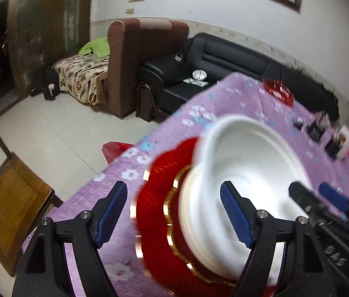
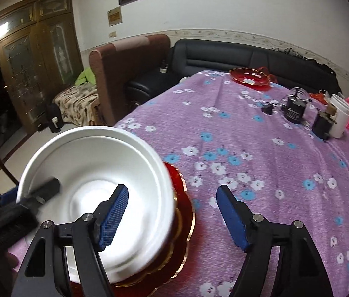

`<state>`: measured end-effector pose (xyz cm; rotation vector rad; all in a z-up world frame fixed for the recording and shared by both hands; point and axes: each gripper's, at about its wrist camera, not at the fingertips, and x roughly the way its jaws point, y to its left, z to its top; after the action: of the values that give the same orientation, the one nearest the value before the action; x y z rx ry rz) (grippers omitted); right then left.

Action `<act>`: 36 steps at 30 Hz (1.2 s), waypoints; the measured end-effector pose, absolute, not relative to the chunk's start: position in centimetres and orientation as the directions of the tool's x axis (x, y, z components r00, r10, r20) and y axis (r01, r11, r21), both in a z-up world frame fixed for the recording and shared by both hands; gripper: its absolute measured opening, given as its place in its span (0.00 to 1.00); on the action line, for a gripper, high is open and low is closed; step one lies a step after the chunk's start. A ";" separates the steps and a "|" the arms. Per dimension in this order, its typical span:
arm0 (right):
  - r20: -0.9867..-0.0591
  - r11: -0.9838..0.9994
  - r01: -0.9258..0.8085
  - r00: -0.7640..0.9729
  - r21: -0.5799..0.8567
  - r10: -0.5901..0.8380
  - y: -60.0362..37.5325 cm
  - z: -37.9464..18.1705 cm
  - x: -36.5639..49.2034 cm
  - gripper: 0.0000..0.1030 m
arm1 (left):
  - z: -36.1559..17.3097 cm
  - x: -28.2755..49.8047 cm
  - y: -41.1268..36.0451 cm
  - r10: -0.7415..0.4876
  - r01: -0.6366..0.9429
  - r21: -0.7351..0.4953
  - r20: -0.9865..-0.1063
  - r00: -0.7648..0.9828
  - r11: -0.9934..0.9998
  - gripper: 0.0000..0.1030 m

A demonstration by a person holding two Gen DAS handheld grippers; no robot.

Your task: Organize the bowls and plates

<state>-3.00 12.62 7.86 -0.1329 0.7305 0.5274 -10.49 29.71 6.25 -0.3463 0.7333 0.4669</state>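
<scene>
my left gripper (image 1: 174, 212) is spread wide with nothing in it. my right gripper (image 2: 172, 215) is spread wide too. the big round white bowl (image 2: 95, 193) sits tilted on the shiny red plate with gold edges (image 1: 159, 222), at the near edge of the table with the purple flowered cloth (image 2: 261, 148). one finger from each gripper pokes over the bowl. a small red dish (image 2: 251, 76) sits far across the table.

The white bowl (image 1: 248, 173) is looking blurry and is hiding most of the red plate (image 1: 159, 198) under it.
</scene>
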 end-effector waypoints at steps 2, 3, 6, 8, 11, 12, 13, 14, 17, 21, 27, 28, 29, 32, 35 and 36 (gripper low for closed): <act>-0.670 0.868 -0.490 0.619 0.078 0.409 12.2 7.8 -2.8 0.76 | 6.3 -10.4 29.3 0.308 -0.527 -0.117 -0.698 0.646 0.842 0.75; -0.670 0.871 -0.484 0.618 0.087 0.411 11.9 7.8 -2.7 0.76 | 6.4 -10.7 29.5 0.293 -0.523 -0.142 -0.692 0.660 0.840 0.75; -0.658 0.875 -0.468 0.622 0.124 0.425 11.0 7.9 -2.6 0.76 | 6.9 -11.9 30.6 0.239 -0.500 -0.247 -0.652 0.720 0.830 0.76; -0.648 0.875 -0.458 0.622 0.155 0.440 10.4 8.0 -2.5 0.76 | 7.6 -13.0 31.5 0.231 -0.491 -0.296 -0.614 0.755 0.819 0.77; -0.640 0.879 -0.443 0.627 0.177 0.445 9.7 8.2 -2.7 0.76 | 8.1 -14.2 32.5 0.241 -0.505 -0.346 -0.583 0.776 0.790 0.80; -0.638 0.880 -0.439 0.629 0.180 0.444 9.6 8.2 -2.8 0.76 | 8.2 -14.6 33.0 0.249 -0.518 -0.364 -0.576 0.778 0.774 0.80; -0.633 0.884 -0.431 0.636 0.184 0.442 9.2 8.3 -3.0 0.76 | 8.3 -14.8 33.2 0.259 -0.530 -0.373 -0.575 0.776 0.762 0.80; -0.629 0.886 -0.426 0.641 0.184 0.440 9.0 8.5 -3.3 0.76 | 8.4 -15.1 33.4 0.267 -0.541 -0.378 -0.576 0.773 0.751 0.80; -0.617 0.889 -0.418 0.654 0.187 0.437 7.9 8.9 -4.1 0.76 | 8.5 -15.8 34.1 0.295 -0.576 -0.379 -0.584 0.756 0.725 0.80; -0.581 0.894 -0.407 0.689 0.185 0.434 6.4 9.5 -6.0 0.76 | 8.5 -17.2 34.6 0.338 -0.613 -0.375 -0.583 0.739 0.695 0.80; -0.555 0.902 -0.382 0.714 0.202 0.427 4.7 9.3 -8.2 0.76 | 8.2 -18.4 34.6 0.346 -0.641 -0.363 -0.612 0.712 0.677 0.81; -0.556 0.900 -0.382 0.710 0.209 0.431 4.4 9.1 -8.4 0.76 | 8.3 -18.5 34.0 0.346 -0.637 -0.352 -0.612 0.711 0.686 0.81; -0.558 0.898 -0.383 0.706 0.217 0.436 4.2 9.0 -8.7 0.76 | 8.4 -18.6 33.4 0.346 -0.632 -0.341 -0.611 0.712 0.696 0.81; -0.554 0.895 -0.385 0.705 0.227 0.444 3.6 8.9 -9.8 0.76 | 9.0 -18.9 30.8 0.365 -0.611 -0.284 -0.594 0.717 0.739 0.81; -0.531 0.896 -0.384 0.723 0.222 0.442 3.0 8.9 -11.2 0.76 | 9.8 -18.9 27.1 0.472 -0.637 -0.132 -0.562 0.680 0.759 0.92; -0.523 0.896 -0.384 0.728 0.223 0.442 2.7 8.9 -11.7 0.76 | 9.9 -18.7 26.1 0.503 -0.644 -0.082 -0.552 0.665 0.761 0.95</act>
<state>-11.69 2.72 8.94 0.1022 0.6018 0.4560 -18.66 26.05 9.93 -0.2816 0.5331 0.6570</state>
